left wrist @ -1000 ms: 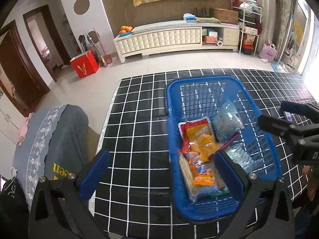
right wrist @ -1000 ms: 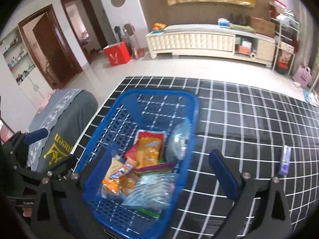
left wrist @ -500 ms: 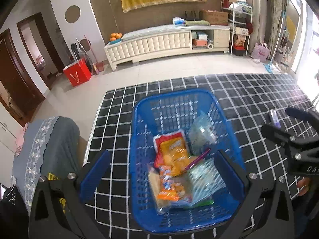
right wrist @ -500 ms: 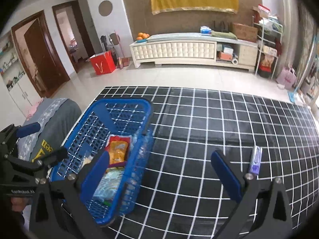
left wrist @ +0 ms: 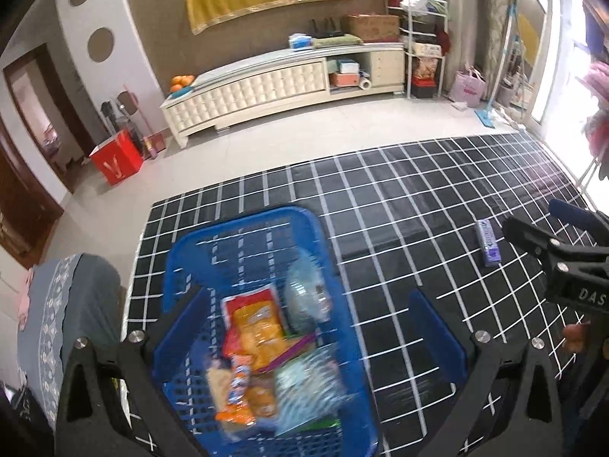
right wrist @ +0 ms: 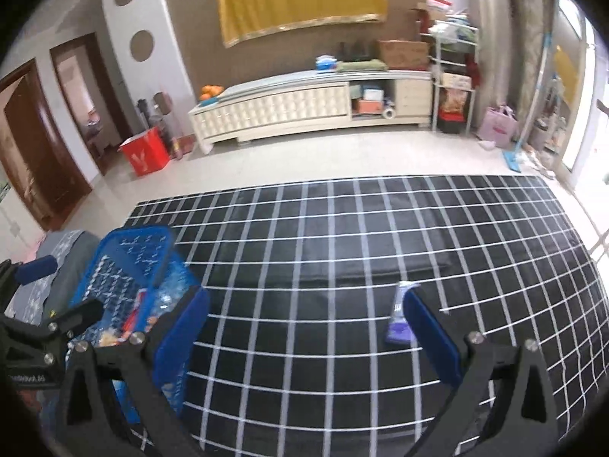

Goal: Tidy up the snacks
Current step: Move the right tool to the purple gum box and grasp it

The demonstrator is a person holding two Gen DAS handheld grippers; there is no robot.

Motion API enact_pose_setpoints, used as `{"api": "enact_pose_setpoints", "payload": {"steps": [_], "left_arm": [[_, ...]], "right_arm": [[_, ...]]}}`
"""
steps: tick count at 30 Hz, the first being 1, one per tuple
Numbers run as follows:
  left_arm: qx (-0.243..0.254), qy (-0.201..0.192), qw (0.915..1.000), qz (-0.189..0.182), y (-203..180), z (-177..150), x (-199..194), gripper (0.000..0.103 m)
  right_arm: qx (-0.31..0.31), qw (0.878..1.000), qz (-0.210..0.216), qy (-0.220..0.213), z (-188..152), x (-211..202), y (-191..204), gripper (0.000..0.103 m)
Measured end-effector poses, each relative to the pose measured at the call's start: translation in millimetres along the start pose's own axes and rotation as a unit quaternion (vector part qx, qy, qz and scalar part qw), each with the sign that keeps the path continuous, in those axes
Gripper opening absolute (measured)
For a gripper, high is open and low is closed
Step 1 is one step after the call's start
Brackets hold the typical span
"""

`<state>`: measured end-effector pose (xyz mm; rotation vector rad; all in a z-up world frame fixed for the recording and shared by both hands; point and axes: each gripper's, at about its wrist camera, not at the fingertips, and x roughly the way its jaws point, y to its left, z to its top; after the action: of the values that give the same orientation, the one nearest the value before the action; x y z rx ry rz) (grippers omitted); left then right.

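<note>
The left wrist camera sits behind the left claw (left wrist: 304,335) and looks forward and steeply down, close over the blue basket (left wrist: 342,304) at the left end of the grid-patterned worktop (left wrist: 418,190). The right wrist camera sits behind the right claw (right wrist: 304,327), faces the same way, and looks down on the worktop's middle. Both views share the basket, the purple packet (left wrist: 488,242), the worktop and the white cabinet (right wrist: 289,106) at the far wall. Each view also shows the other claw at its edge.
</note>
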<state>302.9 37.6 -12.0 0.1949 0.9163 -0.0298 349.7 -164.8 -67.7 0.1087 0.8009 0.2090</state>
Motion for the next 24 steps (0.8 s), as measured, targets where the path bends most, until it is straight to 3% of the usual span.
{"api": "enact_pose_setpoints", "payload": {"steps": [5,24], "left_arm": [[0.021,0.006,0.9998,-0.002,-33.1,15.4,12.2,0.103],[0.075,0.053,0.9957,-0.003,-104.5,69.9,64.1,0.103]], "right_arm": [[0.014,1.000,-0.011,-0.005,4.2,9.8,-25.4,0.103],[0.063,0.996,-0.016,0.060,12.1,54.7,-97.0,0.103]]}}
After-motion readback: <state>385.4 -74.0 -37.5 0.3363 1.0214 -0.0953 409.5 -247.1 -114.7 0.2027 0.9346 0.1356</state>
